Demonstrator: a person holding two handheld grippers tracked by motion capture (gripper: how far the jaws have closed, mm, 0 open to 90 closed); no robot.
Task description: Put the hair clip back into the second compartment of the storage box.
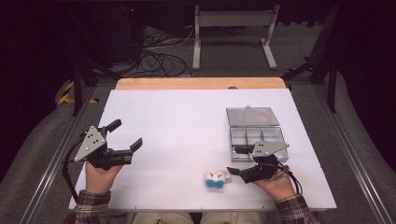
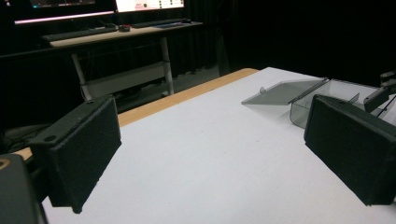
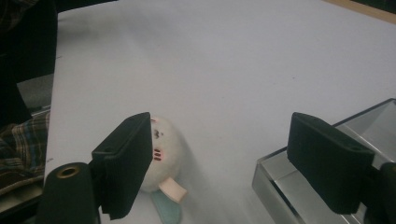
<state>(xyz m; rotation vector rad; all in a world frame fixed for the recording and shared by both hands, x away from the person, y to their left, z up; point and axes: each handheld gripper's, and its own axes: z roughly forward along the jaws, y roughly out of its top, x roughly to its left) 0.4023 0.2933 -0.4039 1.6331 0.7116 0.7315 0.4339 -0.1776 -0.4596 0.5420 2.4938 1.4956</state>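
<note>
Plush toy (image 1: 215, 178) lies near table's front edge (image 1: 201, 208), beside right tool (image 1: 236, 160).

Floor (image 1: 37, 140): grey carpet, cables (image 1: 159, 58) tangled at 11 o'clock.
Desk (image 1: 236, 18): white-legged, at 12 o'clock.
Surroundings: darkly curtained.

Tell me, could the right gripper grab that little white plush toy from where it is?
Probably yes. The right gripper is open beside the plush toy, with bare table between them. The clear box stands on its other side, out of the way.
</note>
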